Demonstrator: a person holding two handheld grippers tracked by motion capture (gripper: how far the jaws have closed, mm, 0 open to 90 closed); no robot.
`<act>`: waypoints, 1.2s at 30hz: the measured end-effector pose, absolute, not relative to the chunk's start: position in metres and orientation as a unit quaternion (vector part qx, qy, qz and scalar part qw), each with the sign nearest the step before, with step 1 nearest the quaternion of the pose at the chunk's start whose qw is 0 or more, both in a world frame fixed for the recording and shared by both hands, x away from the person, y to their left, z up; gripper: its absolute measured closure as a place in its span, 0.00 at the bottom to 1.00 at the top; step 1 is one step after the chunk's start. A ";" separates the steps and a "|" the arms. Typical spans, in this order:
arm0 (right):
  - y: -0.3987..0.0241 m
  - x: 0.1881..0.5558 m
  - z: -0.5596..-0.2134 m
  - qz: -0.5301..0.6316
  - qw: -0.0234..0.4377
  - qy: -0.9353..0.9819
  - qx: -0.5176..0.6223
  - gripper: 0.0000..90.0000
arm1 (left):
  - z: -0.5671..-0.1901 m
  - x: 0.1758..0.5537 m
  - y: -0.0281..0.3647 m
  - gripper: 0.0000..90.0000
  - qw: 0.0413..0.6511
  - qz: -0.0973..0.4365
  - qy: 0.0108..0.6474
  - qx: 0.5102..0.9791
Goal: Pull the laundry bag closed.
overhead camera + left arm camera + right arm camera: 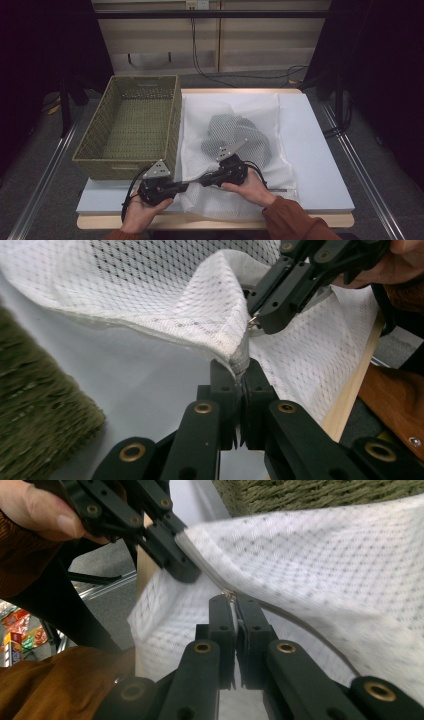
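Left gripper (241, 371) clamped on the mesh laundry bag (260, 107) corner, just in front of the wicker basket (131, 125). Right gripper (234, 600) pinches the bag's zipper pull (229, 594), beside the left one.

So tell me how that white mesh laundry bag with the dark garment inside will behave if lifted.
The white mesh laundry bag probably goes floppy: its pinched corner already drapes in folds. The dark garment inside would likely slide and sag downward. It looks light for its size.

rust-orange sleeves (290, 220), black left gripper (240, 371) with brass rivets; right gripper (234, 600), grey three-cornered plates, black cables
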State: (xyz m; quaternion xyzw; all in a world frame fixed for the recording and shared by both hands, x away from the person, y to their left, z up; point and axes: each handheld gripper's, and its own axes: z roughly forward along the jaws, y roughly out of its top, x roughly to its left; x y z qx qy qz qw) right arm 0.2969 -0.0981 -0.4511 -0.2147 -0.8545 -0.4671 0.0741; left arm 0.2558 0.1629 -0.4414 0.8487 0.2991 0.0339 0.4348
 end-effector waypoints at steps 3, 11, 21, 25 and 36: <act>-0.101 0.296 -0.451 -0.466 0.070 -0.854 -0.220 0.97 | -0.442 0.256 0.163 0.97 0.436 0.031 0.299 0.848; -0.104 0.294 -0.449 -0.465 0.064 -0.855 -0.218 0.97 | -0.441 0.256 0.163 0.97 0.438 0.032 0.297 0.848; -0.112 0.295 -0.450 -0.464 0.061 -0.854 -0.228 0.97 | -0.441 0.255 0.166 0.97 0.438 0.033 0.299 0.847; -0.113 0.294 -0.450 -0.465 0.062 -0.853 -0.229 0.97 | -0.441 0.255 0.167 0.97 0.441 0.033 0.300 0.845; -0.119 0.293 -0.452 -0.461 0.060 -0.853 -0.236 0.97 | -0.441 0.255 0.169 0.96 0.441 0.034 0.302 0.845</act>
